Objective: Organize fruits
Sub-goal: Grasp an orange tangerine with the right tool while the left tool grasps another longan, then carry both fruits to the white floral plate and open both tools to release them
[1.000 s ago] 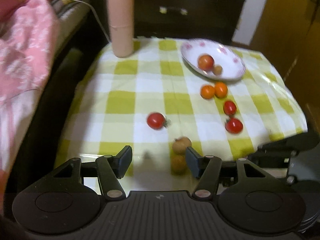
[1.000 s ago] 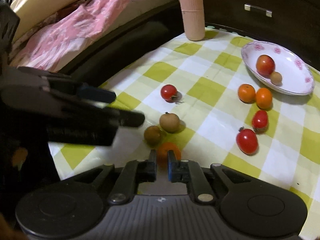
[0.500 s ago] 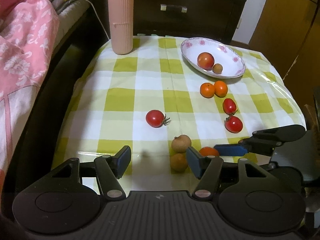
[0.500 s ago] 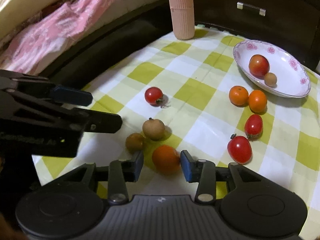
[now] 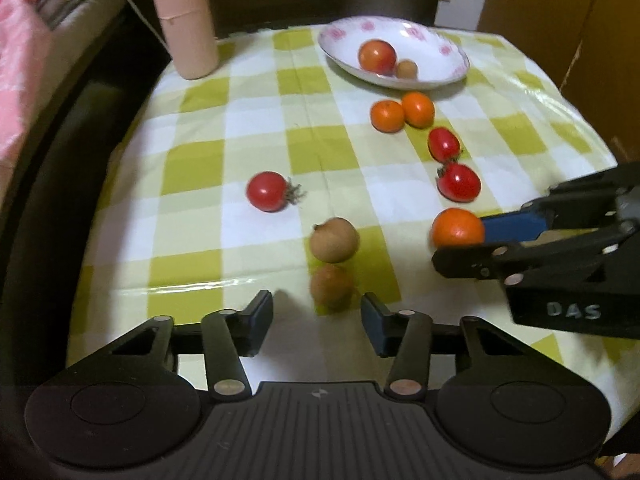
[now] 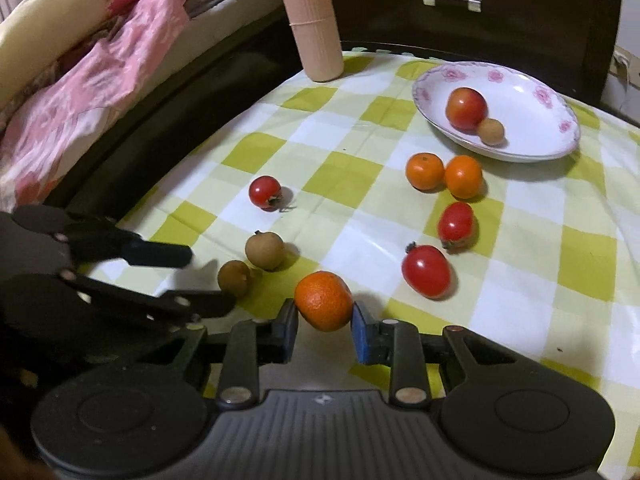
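My right claw (image 6: pixel 324 322) grips a small orange (image 6: pixel 324 301) at lower centre of its view, both pads pressed against its sides. My left claw (image 5: pixel 316 316) is closing with a brown longan (image 5: pixel 331 286) lying between its fingers, the pads not yet touching it. A second longan (image 5: pixel 334 239) sits just beyond. On the checked desk (image 5: pixel 256 120) lie three cherry tomatoes and two more oranges; the flowered plate (image 5: pixel 440 48) at upper right holds a tomato (image 5: pixel 377 56) and a longan.
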Demonstrator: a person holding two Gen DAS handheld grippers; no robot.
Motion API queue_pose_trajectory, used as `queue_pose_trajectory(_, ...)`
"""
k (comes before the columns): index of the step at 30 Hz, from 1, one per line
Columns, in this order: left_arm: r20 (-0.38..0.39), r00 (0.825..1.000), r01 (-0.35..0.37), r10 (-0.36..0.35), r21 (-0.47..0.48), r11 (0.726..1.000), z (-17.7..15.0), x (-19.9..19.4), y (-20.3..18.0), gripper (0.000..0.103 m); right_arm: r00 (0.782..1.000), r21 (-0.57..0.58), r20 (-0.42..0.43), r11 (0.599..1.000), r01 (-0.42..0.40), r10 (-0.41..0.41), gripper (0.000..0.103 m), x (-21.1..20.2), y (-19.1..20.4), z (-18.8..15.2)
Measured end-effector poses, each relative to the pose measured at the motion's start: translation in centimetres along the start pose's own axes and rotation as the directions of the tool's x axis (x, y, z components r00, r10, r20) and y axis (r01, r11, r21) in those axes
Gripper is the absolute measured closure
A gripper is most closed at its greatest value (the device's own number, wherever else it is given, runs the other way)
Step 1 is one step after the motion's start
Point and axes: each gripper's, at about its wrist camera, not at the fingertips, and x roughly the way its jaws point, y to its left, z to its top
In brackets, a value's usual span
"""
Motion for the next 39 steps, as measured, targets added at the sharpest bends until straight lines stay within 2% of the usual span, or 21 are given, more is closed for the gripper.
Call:
queue_pose_trajectory(8, 0.018, 1.0, -0.016, 0.016, -0.019, 1.0, 0.2, 0.7, -0.6, 0.059, 1.0, 0.038, 0.009, 0.999, 0.009, -0.009, 0.067, -0.7, -1.2, -0.5)
queue_pose_trajectory(12, 0.015, 1.0, -0.018, 0.019, -0.014, 1.0, 0.1, 0.4, -0.9, 0.071, 1.0, 0.048, 0.02, 0.999, 0.007, -0.007, 0.068, -1.2, -1.5, -0.4)
queue_pose_trajectory(19, 0.016, 1.0, -0.022, 0.023, -0.028, 0.999, 0.7, 0.7, -1.0, 0.072, 0.999, 0.059, 0.032, 0.998, 0.014, -0.016, 0.068, -1.6, -2.0, -0.5)
queue_pose_trajectory(22, 0.018, 1.0, 0.005, -0.004, -0.042, 0.999, 1.0, 0.3, -1.0, 0.072, 0.999, 0.083, 0.046, 0.996, 0.013, -0.017, 0.068, -2.1, -2.6, -0.5)
queue_pose_trajectory(25, 0.053, 0.998, 0.034, -0.031, -0.057, 0.998, 1.8, -0.9, -1.2, 0.072, 0.998, 0.102, 0.056, 0.995, 0.01, -0.016, 0.068, -2.6, -3.3, -0.4)
queue_pose_trajectory(33, 0.108, 0.991, 0.09, -0.083, -0.071, 0.993, 5.6, -0.6, -2.8, 0.072, 0.992, 0.149, 0.109, 0.988, 0.039, -0.055, 0.067, -3.4, -5.7, 2.3)
queue_pose_trajectory(39, 0.138, 0.985, 0.122, -0.107, -0.1, 0.988, 8.7, 0.6, -2.9, 0.072, 0.984, 0.191, 0.136, 0.977, 0.092, -0.119, 0.067, -3.0, -8.0, 4.6)
